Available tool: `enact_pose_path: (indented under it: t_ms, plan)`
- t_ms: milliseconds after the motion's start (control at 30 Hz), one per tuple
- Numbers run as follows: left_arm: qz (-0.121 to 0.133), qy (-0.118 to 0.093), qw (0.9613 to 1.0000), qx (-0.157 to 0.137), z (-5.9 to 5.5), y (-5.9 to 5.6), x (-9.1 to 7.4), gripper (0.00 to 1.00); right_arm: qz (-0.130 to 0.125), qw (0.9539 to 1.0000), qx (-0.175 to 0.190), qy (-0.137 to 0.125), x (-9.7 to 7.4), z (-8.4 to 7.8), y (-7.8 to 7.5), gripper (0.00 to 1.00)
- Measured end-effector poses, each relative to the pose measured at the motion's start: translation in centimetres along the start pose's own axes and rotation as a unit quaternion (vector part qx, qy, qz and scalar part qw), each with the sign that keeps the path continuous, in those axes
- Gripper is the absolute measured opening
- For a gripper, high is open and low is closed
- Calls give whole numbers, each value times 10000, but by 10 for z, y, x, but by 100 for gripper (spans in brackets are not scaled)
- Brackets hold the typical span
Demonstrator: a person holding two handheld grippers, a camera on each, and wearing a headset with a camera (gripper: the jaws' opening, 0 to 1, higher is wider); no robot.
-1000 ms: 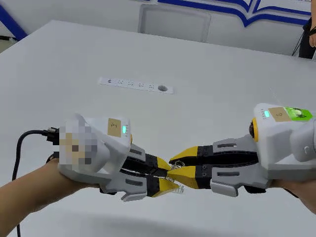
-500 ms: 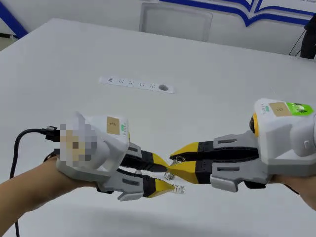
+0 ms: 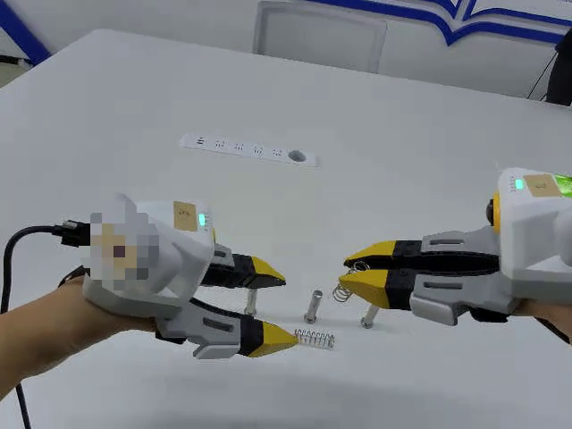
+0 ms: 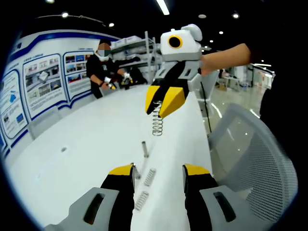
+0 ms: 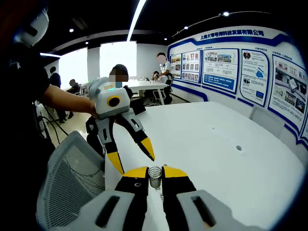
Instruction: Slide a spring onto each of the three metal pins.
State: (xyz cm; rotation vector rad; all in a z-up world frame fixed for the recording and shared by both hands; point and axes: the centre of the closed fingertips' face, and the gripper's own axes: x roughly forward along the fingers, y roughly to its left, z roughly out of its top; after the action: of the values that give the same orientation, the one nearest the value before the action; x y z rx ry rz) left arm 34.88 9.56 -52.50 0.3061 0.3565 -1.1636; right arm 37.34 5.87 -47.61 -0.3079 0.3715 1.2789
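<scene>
My right gripper (image 3: 347, 272) is shut on a small steel spring (image 3: 342, 290), which hangs from its yellow tips a little above the white table (image 3: 134, 98). In the right gripper view that spring (image 5: 154, 176) sits end-on between my gripper's (image 5: 154, 172) jaws. My left gripper (image 3: 289, 310) is open and holds nothing. Three short metal pins (image 3: 313, 306) (image 3: 369, 315) (image 3: 251, 301) stand on the table between the grippers. Another spring (image 3: 315, 338) lies flat by the left gripper's lower jaw. The left gripper view has my gripper (image 4: 159, 173) low over two lying springs (image 4: 150, 176), with a pin (image 4: 145, 148) beyond.
A white power strip (image 3: 246, 150) lies on the table further back. A grey mesh chair (image 3: 317, 36) stands at the far edge. A black cable (image 3: 27, 241) runs from the left gripper. People stand in the background (image 4: 103, 67).
The grippers were tip to tip and have drawn apart. The left gripper has opened. The right one still holds its spring, and the pins now show between them.
</scene>
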Motion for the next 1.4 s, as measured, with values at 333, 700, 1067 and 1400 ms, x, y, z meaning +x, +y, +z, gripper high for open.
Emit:
enact_pose_path:
  t_ms: [333,700,1067,1400]
  plan:
    - [146,77,9997,-160,-10,12,-12,55,-493,9984,262,-19,-12,-6,-34,11]
    - [560,176,9976,-372,-23,31,-32,70,-1112,9919,602,120,-17,-31,-72,11]
    - [814,172,9944,-647,-29,42,-41,82,-1373,9852,896,505,-17,-73,-87,11]
    - [797,168,9949,-600,-31,40,-41,97,-1414,9811,1210,526,-6,-90,-91,11]
